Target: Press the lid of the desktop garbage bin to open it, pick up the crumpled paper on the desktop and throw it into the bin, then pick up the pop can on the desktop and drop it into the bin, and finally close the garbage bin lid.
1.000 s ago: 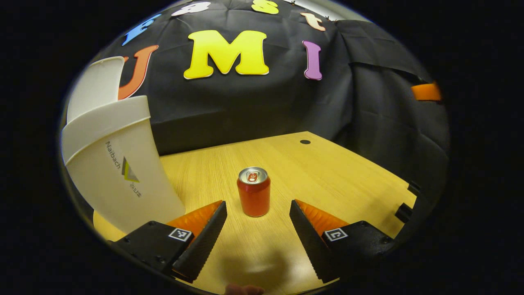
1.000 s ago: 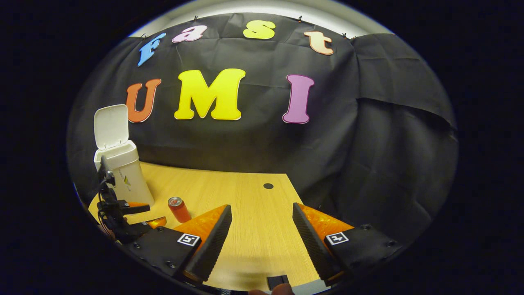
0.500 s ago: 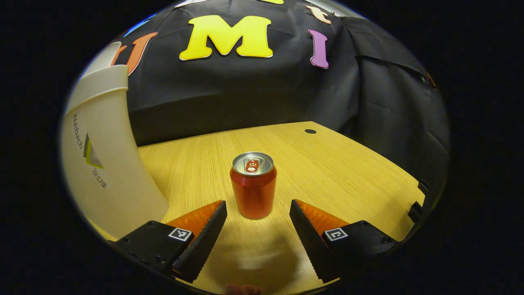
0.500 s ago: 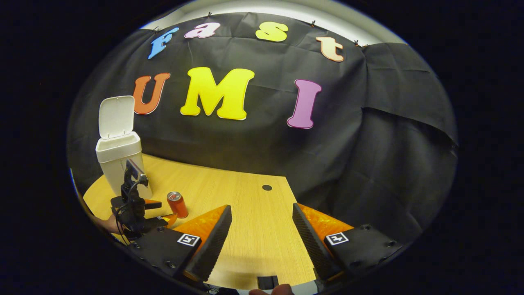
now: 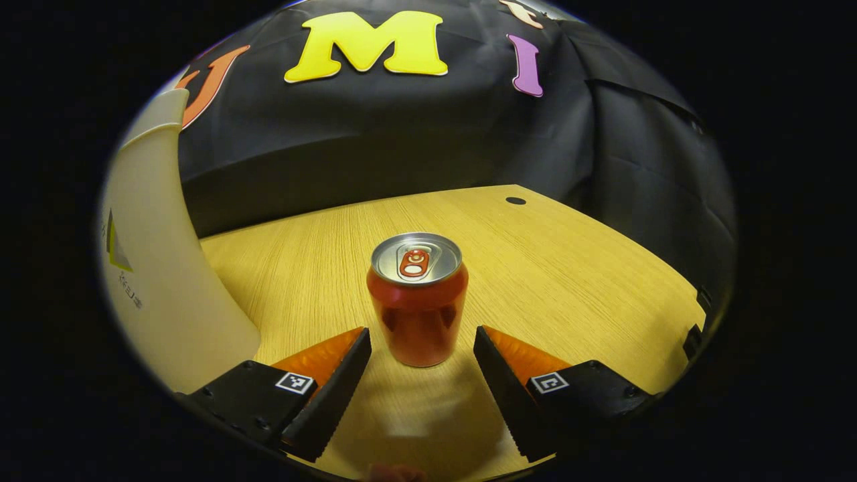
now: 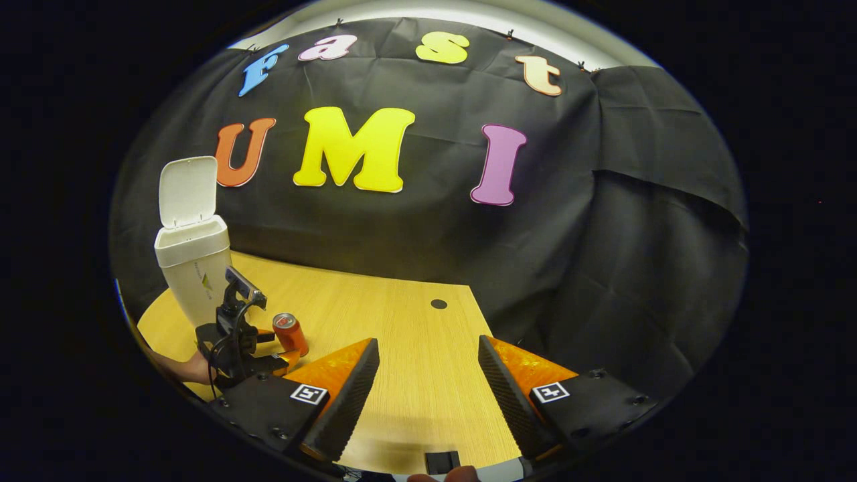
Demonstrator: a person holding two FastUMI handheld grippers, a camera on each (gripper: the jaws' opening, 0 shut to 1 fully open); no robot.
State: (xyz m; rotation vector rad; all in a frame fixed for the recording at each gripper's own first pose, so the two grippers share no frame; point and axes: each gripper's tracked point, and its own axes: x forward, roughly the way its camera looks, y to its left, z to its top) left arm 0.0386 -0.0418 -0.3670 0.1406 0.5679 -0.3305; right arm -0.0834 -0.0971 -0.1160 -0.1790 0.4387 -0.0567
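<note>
A red pop can (image 5: 417, 301) with a silver top stands upright on the wooden desk (image 5: 569, 268). My left gripper (image 5: 422, 345) is open, its fingertips flanking the can's base without touching it. The white garbage bin (image 5: 157, 268) rises close on the left. In the right gripper view the bin (image 6: 193, 268) stands at the far left with its lid (image 6: 186, 191) flipped up. The can (image 6: 290, 333) sits just right of the left gripper (image 6: 278, 348), which a hand holds low. My right gripper (image 6: 428, 351) hangs open over bare desk, holding nothing.
A small dark round hole (image 6: 438, 304) marks the desk near its back edge. The black cloth wall closes off the back and right side. The desk's right edge (image 5: 689, 314) drops off beside dark clamps.
My left gripper has moved forward and lower toward the can, which now sits between its fingertips; the bin has slid leftward in that view. The right gripper has barely shifted.
</note>
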